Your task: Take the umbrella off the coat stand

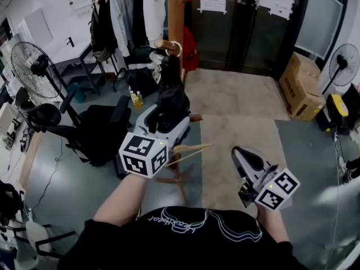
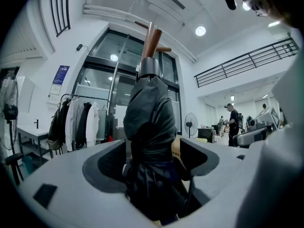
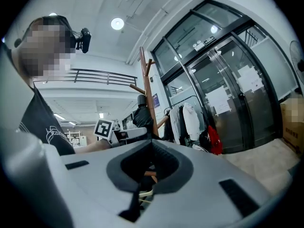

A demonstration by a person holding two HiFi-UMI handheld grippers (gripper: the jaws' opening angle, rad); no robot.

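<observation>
A black folded umbrella (image 1: 169, 91) hangs by its wrist loop (image 1: 178, 49) from a low peg of the wooden coat stand (image 1: 176, 13). My left gripper (image 1: 169, 116) is shut on the umbrella's lower body; in the left gripper view the dark fabric (image 2: 149, 122) fills the gap between the jaws, with the stand's pole (image 2: 151, 37) rising behind. My right gripper (image 1: 246, 153) hangs lower right, apart from the stand, shut with nothing in it. In the right gripper view the stand (image 3: 146, 89) and umbrella (image 3: 140, 115) lie beyond its jaws (image 3: 151, 148).
A black office chair (image 1: 93, 131) stands left of the stand, a floor fan (image 1: 34, 63) further left. Coats hang on a rack (image 1: 129, 10) behind. Glass doors (image 1: 247, 21) are at the back, cardboard boxes (image 1: 304, 89) and another fan (image 1: 343, 61) at right. The stand's legs (image 1: 180, 153) spread below.
</observation>
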